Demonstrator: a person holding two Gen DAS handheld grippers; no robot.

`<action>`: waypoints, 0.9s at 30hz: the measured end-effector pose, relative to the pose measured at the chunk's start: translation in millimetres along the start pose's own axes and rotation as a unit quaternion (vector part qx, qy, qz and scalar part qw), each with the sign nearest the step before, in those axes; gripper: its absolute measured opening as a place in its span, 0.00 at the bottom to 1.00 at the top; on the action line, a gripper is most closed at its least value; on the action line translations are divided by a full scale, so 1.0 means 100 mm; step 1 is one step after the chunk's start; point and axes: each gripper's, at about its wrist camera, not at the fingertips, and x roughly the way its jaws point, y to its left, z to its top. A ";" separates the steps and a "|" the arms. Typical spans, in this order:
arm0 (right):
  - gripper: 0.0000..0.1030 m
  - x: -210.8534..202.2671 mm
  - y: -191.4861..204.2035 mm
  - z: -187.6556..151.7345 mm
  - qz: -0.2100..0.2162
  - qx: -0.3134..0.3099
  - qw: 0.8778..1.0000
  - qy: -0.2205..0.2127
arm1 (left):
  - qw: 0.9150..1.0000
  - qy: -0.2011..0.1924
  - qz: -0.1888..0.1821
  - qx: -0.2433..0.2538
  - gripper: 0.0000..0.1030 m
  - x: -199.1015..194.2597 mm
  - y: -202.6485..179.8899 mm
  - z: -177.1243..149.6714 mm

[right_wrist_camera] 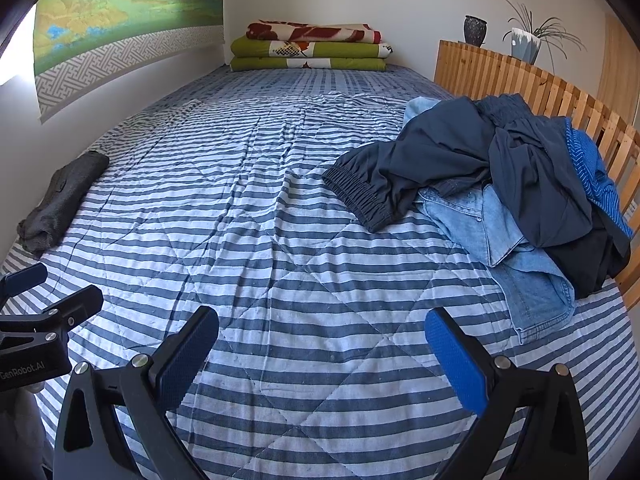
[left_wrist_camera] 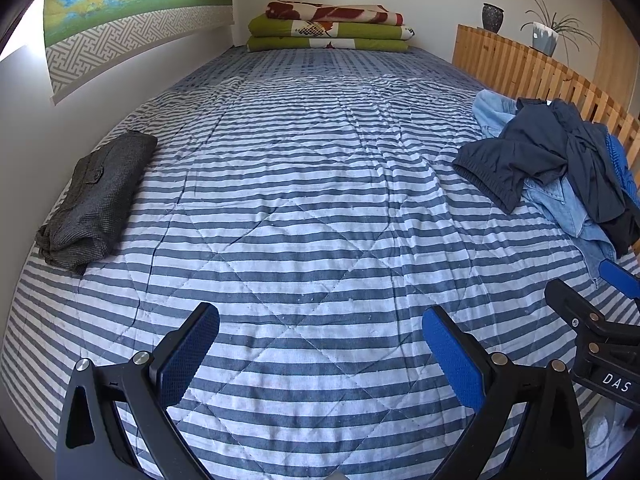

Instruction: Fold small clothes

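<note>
With both the left claw (left_wrist_camera: 320, 352) and right claw (right_wrist_camera: 322, 352) wide and empty over the bed (right_wrist_camera: 280, 280), we should lift only the navy shorts (right_wrist_camera: 420, 160) by the waistband off the far-right heap (right_wrist_camera: 520, 208).

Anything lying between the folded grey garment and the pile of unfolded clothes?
Nothing: only bare striped quilt lies between the folded grey garment and the clothes pile. Both wrist views show it, the left wrist view best.
</note>
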 end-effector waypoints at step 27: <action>0.98 0.00 -0.05 0.01 -0.004 0.003 1.000 -0.003 | 1.000 0.000 -0.001 0.005 1.00 -0.01 -0.05 0.00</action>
